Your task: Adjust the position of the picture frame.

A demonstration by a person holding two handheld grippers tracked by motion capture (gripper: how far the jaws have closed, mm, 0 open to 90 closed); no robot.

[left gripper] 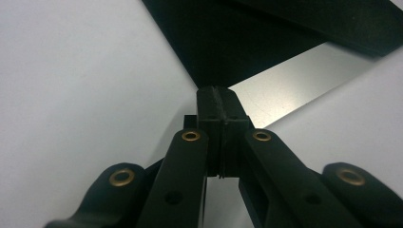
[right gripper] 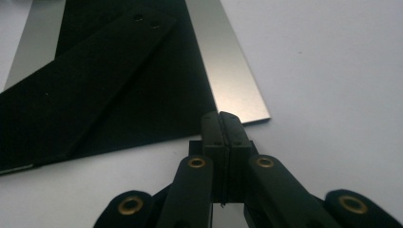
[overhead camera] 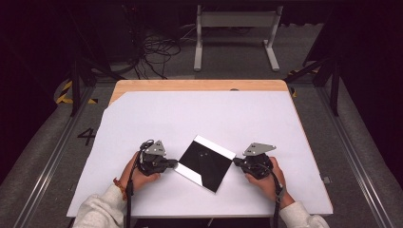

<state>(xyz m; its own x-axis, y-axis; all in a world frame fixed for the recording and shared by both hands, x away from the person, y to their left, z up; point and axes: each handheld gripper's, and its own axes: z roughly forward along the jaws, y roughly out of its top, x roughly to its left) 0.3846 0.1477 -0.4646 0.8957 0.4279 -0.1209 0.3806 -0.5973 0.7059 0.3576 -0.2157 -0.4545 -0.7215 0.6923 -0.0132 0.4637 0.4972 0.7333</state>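
A flat black square panel (overhead camera: pixel 202 164) with silver strips along two edges lies turned like a diamond on the white sheet (overhead camera: pixel 190 118). A black strip (right gripper: pixel 114 61) with two small holes lies slantwise across it. My left gripper (overhead camera: pixel 173 164) sits at the panel's left corner, jaws shut with nothing seen between them. In the left gripper view its tips (left gripper: pixel 219 92) meet the corner where the black face (left gripper: pixel 247 38) and a silver strip (left gripper: pixel 294 80) join. My right gripper (overhead camera: pixel 236 163) rests at the right corner, also shut, its tips (right gripper: pixel 223 118) just short of the silver edge (right gripper: pixel 228 71).
The white sheet covers most of a wooden table (overhead camera: pixel 199 85). A person's hands and pale sleeves come in at the bottom. On the floor beyond the table lie loose cables (overhead camera: pixel 157 52) and a grey metal stand (overhead camera: pixel 235 19).
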